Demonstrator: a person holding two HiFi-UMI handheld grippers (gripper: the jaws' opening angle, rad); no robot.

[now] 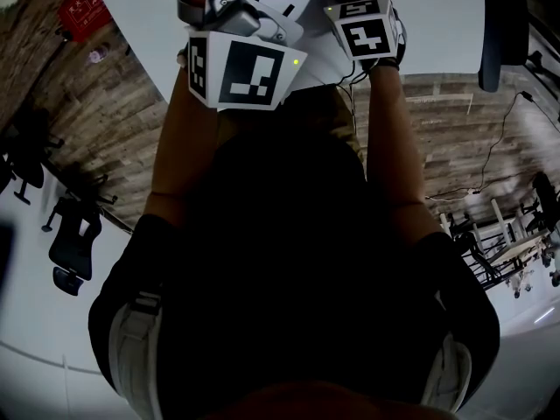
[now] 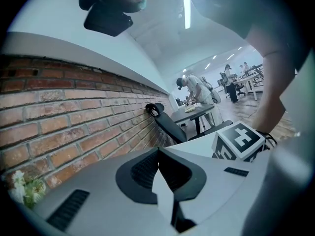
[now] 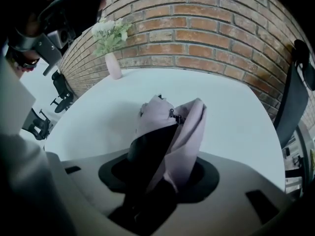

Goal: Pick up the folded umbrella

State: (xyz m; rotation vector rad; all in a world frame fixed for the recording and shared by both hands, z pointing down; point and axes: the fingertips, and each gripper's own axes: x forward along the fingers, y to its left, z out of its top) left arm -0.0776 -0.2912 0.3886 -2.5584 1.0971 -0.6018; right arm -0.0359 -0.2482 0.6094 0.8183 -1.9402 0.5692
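- Left: your left hand-held gripper (image 2: pixel 157 154) has its jaws together with nothing between them.
- Right: your right hand-held gripper (image 3: pixel 165 132) has its jaws drawn in on the folded umbrella (image 3: pixel 184 127). The umbrella is in a lilac sleeve, at the near side of the white tabletop (image 3: pixel 236 117).
- Progress: the grip looks made and the lift is still to do. You cannot tell whether the umbrella has left the surface.
- Writing:
  - The red sign (image 1: pixel 83 11) at far left has print too small to read.
  - The marker cube (image 1: pixel 254 73) carries black-and-white squares only.
  - No brand shows on the umbrella.

Cloth umbrella (image 3: pixel 189 127), smooth matt table (image 3: pixel 241 117); rough brick wall (image 3: pixel 206 33)
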